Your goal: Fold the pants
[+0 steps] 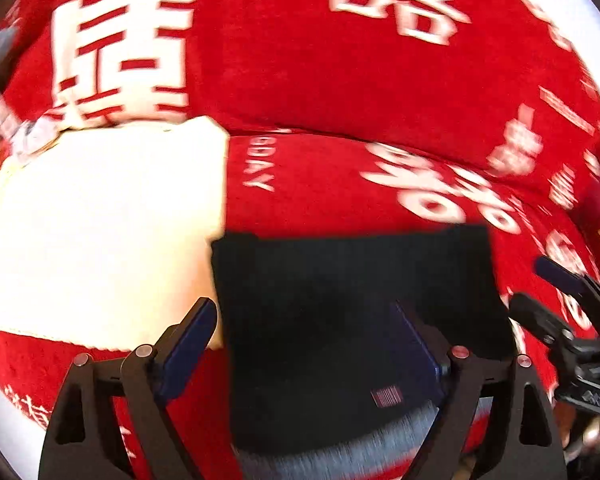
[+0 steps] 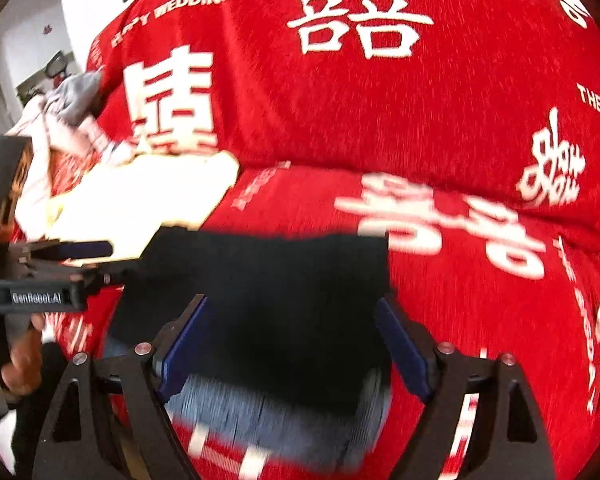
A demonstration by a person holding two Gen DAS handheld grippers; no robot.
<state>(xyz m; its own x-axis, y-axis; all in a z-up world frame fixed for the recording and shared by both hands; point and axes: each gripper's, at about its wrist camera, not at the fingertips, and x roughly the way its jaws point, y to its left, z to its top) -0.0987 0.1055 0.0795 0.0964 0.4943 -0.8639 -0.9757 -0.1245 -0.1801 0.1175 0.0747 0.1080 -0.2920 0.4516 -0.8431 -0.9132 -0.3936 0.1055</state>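
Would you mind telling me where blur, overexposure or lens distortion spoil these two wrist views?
Left wrist view: the cream folded cloth is blown out to near white, the red cover lettering smears, and the dark pants lose all detail. Right wrist view: streaky motion blur along the pants' near edge; fisheye bulge bends the cover in both.

The left gripper [image 1: 306, 344] has its jaws wide apart above the dark folded pants [image 1: 352, 300], and its blue pads do not press on the cloth. The pants lie on a red cover with white characters [image 1: 320, 80], their left edge just beside a cream folded cloth [image 1: 100, 232]; a small striped label [image 1: 387, 397] is near their lower edge. At the right edge the right gripper [image 1: 540, 284] stands open too.
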